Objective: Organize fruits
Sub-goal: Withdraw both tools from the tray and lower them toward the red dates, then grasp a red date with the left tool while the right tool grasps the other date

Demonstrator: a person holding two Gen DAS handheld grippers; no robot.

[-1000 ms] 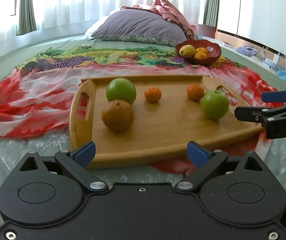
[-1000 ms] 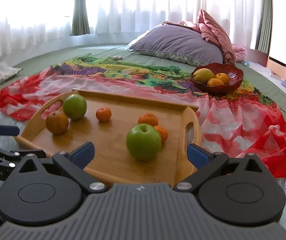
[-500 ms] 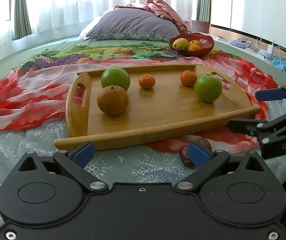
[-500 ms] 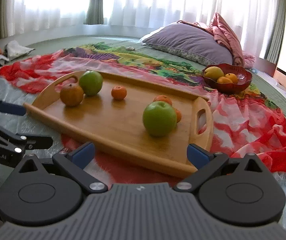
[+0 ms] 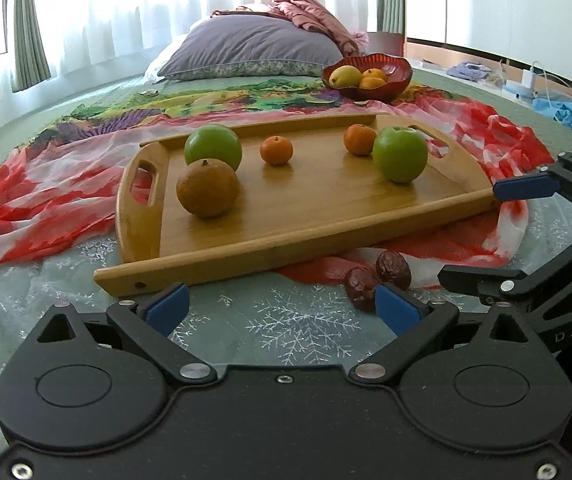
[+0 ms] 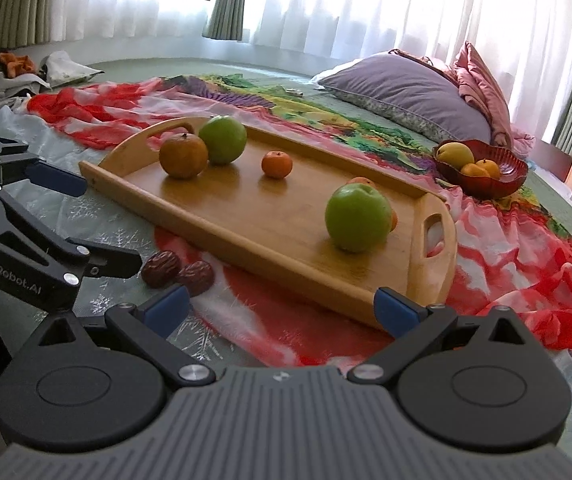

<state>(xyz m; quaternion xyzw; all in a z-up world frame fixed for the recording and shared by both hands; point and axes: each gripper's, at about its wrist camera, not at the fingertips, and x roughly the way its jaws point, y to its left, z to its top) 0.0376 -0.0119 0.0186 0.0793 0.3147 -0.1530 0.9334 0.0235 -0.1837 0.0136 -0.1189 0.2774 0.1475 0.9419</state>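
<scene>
Both the left gripper (image 5: 280,307) and right gripper (image 6: 282,307) hang empty, fingers spread. Two dates (image 5: 378,278) lie just before the wooden tray (image 5: 326,216), whose long axis runs left-right; beyond it, the red fruit bowl (image 5: 394,80).

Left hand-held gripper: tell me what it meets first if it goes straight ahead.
Likely the near rail of the wooden tray. The left hand-held gripper, open and empty, has only bedcover before it; the two dates lie just right of its line.
</scene>
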